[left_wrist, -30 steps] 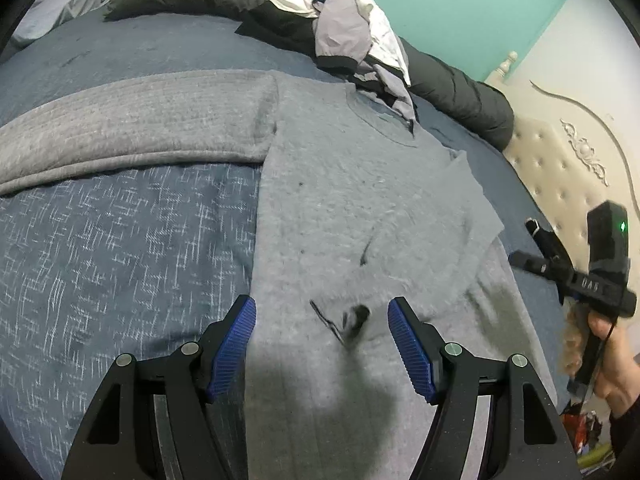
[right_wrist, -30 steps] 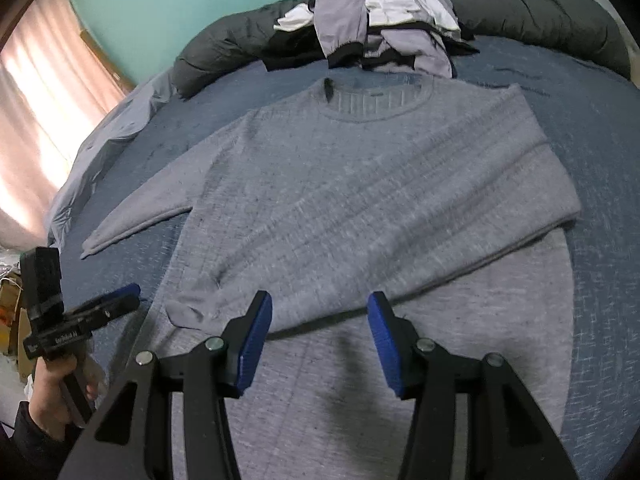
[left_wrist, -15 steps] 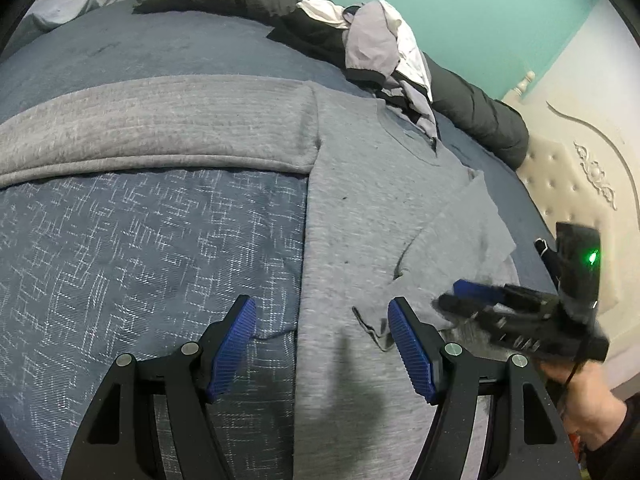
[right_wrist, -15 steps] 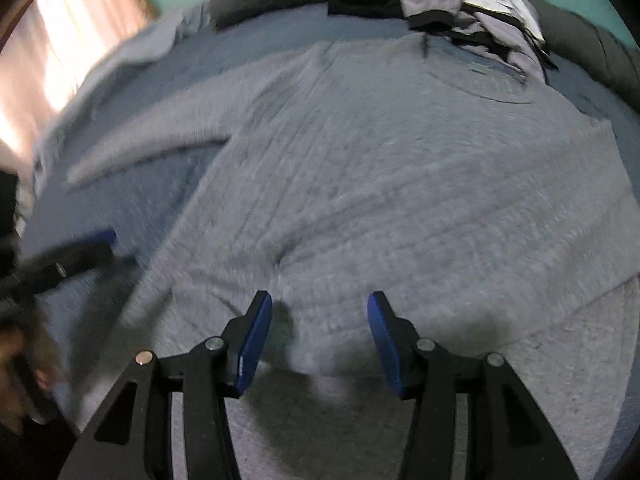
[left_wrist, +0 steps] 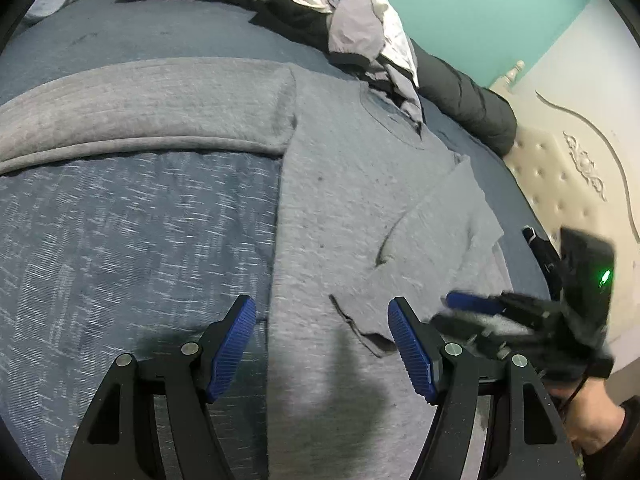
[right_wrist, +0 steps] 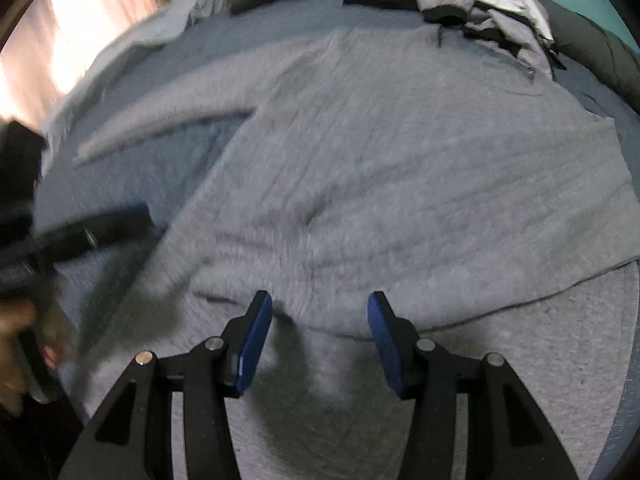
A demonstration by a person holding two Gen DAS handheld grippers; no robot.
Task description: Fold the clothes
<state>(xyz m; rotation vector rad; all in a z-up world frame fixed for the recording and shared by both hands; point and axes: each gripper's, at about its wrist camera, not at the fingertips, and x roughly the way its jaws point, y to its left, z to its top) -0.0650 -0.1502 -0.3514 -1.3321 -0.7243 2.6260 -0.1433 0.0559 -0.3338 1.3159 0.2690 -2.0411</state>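
A grey knitted long-sleeved sweater (left_wrist: 352, 184) lay spread flat on a blue-grey woven bedspread (left_wrist: 132, 240), its neckline toward the far side of the bed, where a loose heap of grey, white and black clothes (left_wrist: 372, 36) rested against a dark padded roll of bedding (left_wrist: 460, 92). One sleeve (left_wrist: 140, 108) stretched straight out to the left across the bedspread; the other sleeve (left_wrist: 436, 240) was already folded in over the right side of the body, its cuff end (left_wrist: 360, 320) lying near the hem.

The left gripper (left_wrist: 322, 344) hovered over the near hem with its blue ribbed fingers (left_wrist: 232, 348) spread wide and nothing between them. The right gripper (right_wrist: 316, 340) hung over the folded sleeve's cuff, its jaws half apart and not pressing on the cloth, as far as the blurred right wrist view showed.

Judging by the way it draped and creased, the sweater would be soft, limp and light, with no stiffness to hold a shape; it would sag and stretch from wherever it was lifted. The knit looked fuzzy enough for the ribbed pads to bite without slipping, though a shallow pinch could catch only the top layer where the sleeve lay doubled over the body. The better holds seemed to be the firmer edges: the cuff of the left sleeve, the shoulder seam, or the two corners of the near hem taken together so the fold came over evenly.
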